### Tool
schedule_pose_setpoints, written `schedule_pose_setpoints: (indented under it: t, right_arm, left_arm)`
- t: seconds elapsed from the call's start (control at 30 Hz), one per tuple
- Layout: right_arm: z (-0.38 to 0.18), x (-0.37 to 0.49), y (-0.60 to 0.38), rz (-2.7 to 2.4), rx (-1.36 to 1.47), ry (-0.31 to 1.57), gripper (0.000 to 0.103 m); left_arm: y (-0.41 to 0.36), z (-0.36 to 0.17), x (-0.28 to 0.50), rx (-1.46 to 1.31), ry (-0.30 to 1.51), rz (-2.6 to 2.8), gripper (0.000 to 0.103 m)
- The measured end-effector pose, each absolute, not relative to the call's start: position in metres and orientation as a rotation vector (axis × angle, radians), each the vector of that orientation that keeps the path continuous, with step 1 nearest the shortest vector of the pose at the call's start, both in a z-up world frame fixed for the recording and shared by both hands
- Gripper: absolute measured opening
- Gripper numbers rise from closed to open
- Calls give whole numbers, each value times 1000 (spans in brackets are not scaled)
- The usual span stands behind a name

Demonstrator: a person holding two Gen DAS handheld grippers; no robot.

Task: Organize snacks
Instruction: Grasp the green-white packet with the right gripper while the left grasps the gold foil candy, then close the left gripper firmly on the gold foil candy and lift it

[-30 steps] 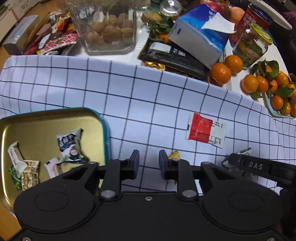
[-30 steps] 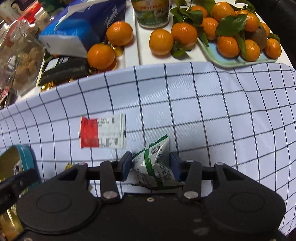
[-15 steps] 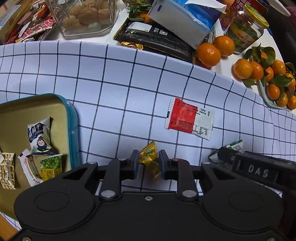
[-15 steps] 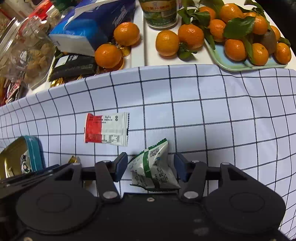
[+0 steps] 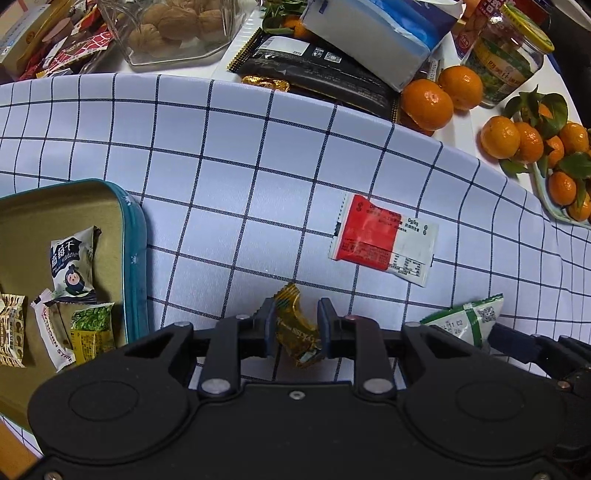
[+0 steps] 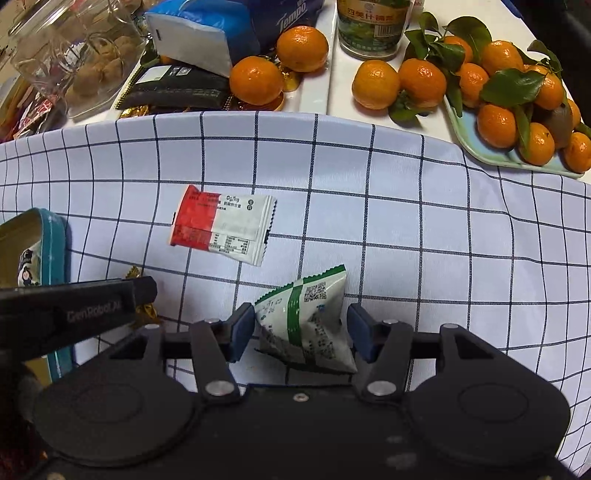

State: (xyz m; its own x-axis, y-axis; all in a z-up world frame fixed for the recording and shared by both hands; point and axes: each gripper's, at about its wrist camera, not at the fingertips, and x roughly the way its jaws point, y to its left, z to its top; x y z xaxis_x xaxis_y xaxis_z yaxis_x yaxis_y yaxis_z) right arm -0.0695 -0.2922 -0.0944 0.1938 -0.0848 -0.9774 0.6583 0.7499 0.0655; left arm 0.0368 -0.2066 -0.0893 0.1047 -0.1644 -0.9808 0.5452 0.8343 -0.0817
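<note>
A gold-wrapped candy [image 5: 295,332] lies on the checked cloth between the jaws of my left gripper [image 5: 296,314], which points down. Those jaws are opening and do not clamp the candy. My right gripper [image 6: 301,314] stands open around a green-and-white packet [image 6: 306,332], which rests on the cloth with a small gap on each side. A red-and-white packet [image 5: 384,240] lies flat just beyond both grippers. The teal-rimmed gold tin [image 5: 133,236] at the left holds several wrapped snacks. The left gripper's finger [image 6: 92,306] crosses the right wrist view beside the tin [image 6: 55,240].
Beyond the cloth stand a glass box of walnuts [image 5: 177,29], a black packet [image 5: 317,70], a blue tissue pack [image 5: 380,33], a glass jar [image 5: 506,62], loose mandarins [image 5: 426,101] and a plate of mandarins [image 6: 517,110]. The cloth to the right is bare.
My left gripper came down and forward over the gold candy, which now sits between its jaws. The right jaws let go of the green-and-white packet and widened around it.
</note>
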Motion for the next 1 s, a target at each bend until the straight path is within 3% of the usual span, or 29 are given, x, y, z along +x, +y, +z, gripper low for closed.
schedule_pose_setpoints:
  t: [0.2, 1.0]
  right_arm:
    - [-93, -71, -291, -582, 543, 1281, 52]
    - [-74, -76, -295, -590, 588, 1217, 51]
  left_arm:
    - [-205, -88, 36, 296, 1402, -550, 39]
    - [-168, -80, 42, -14, 1465, -397, 40]
